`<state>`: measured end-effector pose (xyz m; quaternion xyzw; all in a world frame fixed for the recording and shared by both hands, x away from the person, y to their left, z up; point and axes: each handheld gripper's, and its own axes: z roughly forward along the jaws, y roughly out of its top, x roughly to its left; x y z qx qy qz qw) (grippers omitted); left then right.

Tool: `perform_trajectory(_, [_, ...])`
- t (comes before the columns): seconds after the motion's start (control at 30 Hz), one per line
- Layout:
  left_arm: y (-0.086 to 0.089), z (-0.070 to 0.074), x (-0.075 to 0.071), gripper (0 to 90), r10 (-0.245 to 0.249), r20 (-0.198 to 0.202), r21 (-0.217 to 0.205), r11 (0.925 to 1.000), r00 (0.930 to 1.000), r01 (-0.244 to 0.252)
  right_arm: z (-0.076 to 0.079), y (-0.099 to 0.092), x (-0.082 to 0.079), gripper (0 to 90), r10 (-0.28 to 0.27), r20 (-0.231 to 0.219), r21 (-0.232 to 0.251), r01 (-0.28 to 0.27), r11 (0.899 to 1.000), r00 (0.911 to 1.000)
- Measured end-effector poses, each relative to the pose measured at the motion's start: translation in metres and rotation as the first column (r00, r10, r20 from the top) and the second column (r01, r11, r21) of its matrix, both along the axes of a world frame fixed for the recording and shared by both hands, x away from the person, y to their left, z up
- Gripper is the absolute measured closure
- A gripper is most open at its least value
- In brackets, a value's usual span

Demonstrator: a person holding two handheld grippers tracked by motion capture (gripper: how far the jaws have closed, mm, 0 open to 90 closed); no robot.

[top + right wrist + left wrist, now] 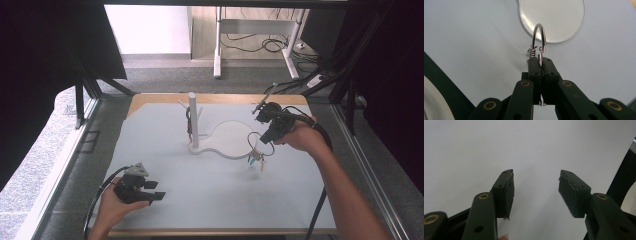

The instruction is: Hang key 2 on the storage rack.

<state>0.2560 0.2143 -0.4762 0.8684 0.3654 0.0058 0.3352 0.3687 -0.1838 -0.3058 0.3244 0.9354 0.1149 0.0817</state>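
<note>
We note R gripper [541, 61] clamped on metal ring [539, 37] w/ charms; L gripper [536, 192] jaws wide, nothing between.

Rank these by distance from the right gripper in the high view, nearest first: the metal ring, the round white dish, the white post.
1. metal ring: held by the right gripper, dangling below it.
2. round white dish: just left of it.
3. white post: farthest left, beyond the dish.
</note>
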Motion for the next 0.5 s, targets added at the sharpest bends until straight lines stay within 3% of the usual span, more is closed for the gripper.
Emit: perform_trajectory(0.5, [-0.001,0.0,-0.001,46.5,0.004,0.0,-0.007,1.0,1.0,-0.004,0.007,0.016,0.013,87.3,-0.002,0.007,0.001,0.002,1.0,1.0])
